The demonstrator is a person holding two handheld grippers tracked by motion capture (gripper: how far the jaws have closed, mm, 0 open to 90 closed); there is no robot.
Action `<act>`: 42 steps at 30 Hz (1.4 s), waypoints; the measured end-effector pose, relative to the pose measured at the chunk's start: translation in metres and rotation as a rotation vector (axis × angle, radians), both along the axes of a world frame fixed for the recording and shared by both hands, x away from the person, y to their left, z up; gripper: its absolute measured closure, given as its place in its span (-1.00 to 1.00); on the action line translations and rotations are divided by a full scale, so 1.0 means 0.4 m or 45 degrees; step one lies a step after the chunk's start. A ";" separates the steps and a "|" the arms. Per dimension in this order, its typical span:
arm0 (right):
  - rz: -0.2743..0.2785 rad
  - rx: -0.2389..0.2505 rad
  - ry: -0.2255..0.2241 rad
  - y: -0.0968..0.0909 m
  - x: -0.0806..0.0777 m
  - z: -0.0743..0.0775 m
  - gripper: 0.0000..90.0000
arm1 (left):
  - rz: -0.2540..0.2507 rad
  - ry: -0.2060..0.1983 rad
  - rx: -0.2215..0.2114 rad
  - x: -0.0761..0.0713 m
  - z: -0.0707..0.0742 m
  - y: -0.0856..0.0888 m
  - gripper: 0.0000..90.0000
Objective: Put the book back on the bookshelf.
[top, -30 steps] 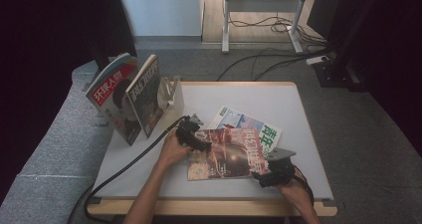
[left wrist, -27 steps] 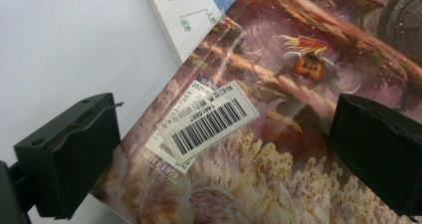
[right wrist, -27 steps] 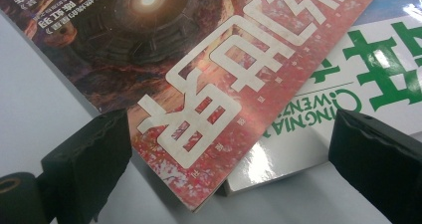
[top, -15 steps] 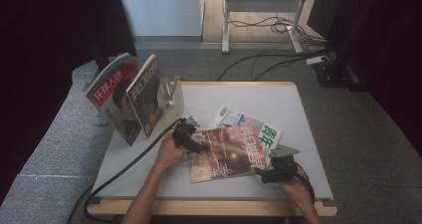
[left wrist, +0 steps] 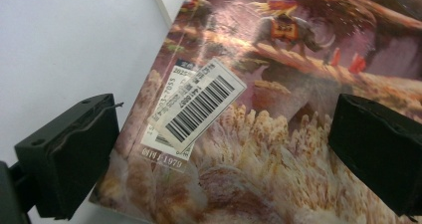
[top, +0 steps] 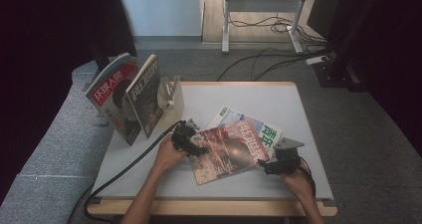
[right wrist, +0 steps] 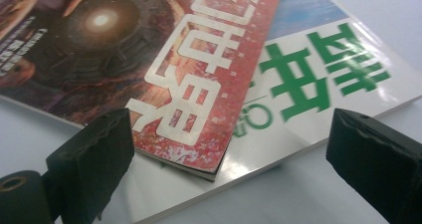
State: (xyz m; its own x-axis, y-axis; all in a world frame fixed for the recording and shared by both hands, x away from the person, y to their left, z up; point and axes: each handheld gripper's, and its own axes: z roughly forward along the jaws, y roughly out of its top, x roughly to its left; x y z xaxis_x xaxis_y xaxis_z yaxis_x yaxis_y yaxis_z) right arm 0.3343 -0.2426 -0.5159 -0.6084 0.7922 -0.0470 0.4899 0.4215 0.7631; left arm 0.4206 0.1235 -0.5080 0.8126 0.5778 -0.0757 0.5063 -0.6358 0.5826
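On the white table (top: 298,176) above grey carpet, a beige rack (top: 169,97) props two upright magazines (top: 130,97), while the red magazine (top: 231,149) overlaps a green-lettered one (top: 263,132) between the spread-jawed left gripper (top: 191,143) and right gripper (top: 271,165).

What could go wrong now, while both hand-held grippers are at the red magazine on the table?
1. The red magazine lies across the green-titled magazine; pulling it may drag that one along.
2. The right hand-held gripper stands open over both corners, so it might pinch both magazines together.
3. The left hand-held gripper is open around the barcode sticker, whose edge looks lifted; a jaw may snag it.
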 end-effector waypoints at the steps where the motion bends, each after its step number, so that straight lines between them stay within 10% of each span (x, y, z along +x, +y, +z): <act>1: -0.005 -0.001 0.001 -0.002 0.004 0.000 -0.89 | -0.001 0.002 -0.001 -0.002 0.000 0.000 -1.00; 23: -0.057 0.072 0.090 -0.048 0.189 -0.001 -1.00 | -0.052 -0.021 -0.020 0.011 0.009 -0.047 -0.93; 32: -0.058 0.153 0.156 -0.082 0.260 -0.016 -1.00 | -0.040 0.007 -0.143 0.034 -0.007 -0.051 -0.85; 42: -0.034 0.208 0.177 -0.079 0.273 -0.027 -1.00 | -0.057 0.036 -0.104 0.042 -0.007 -0.072 -0.95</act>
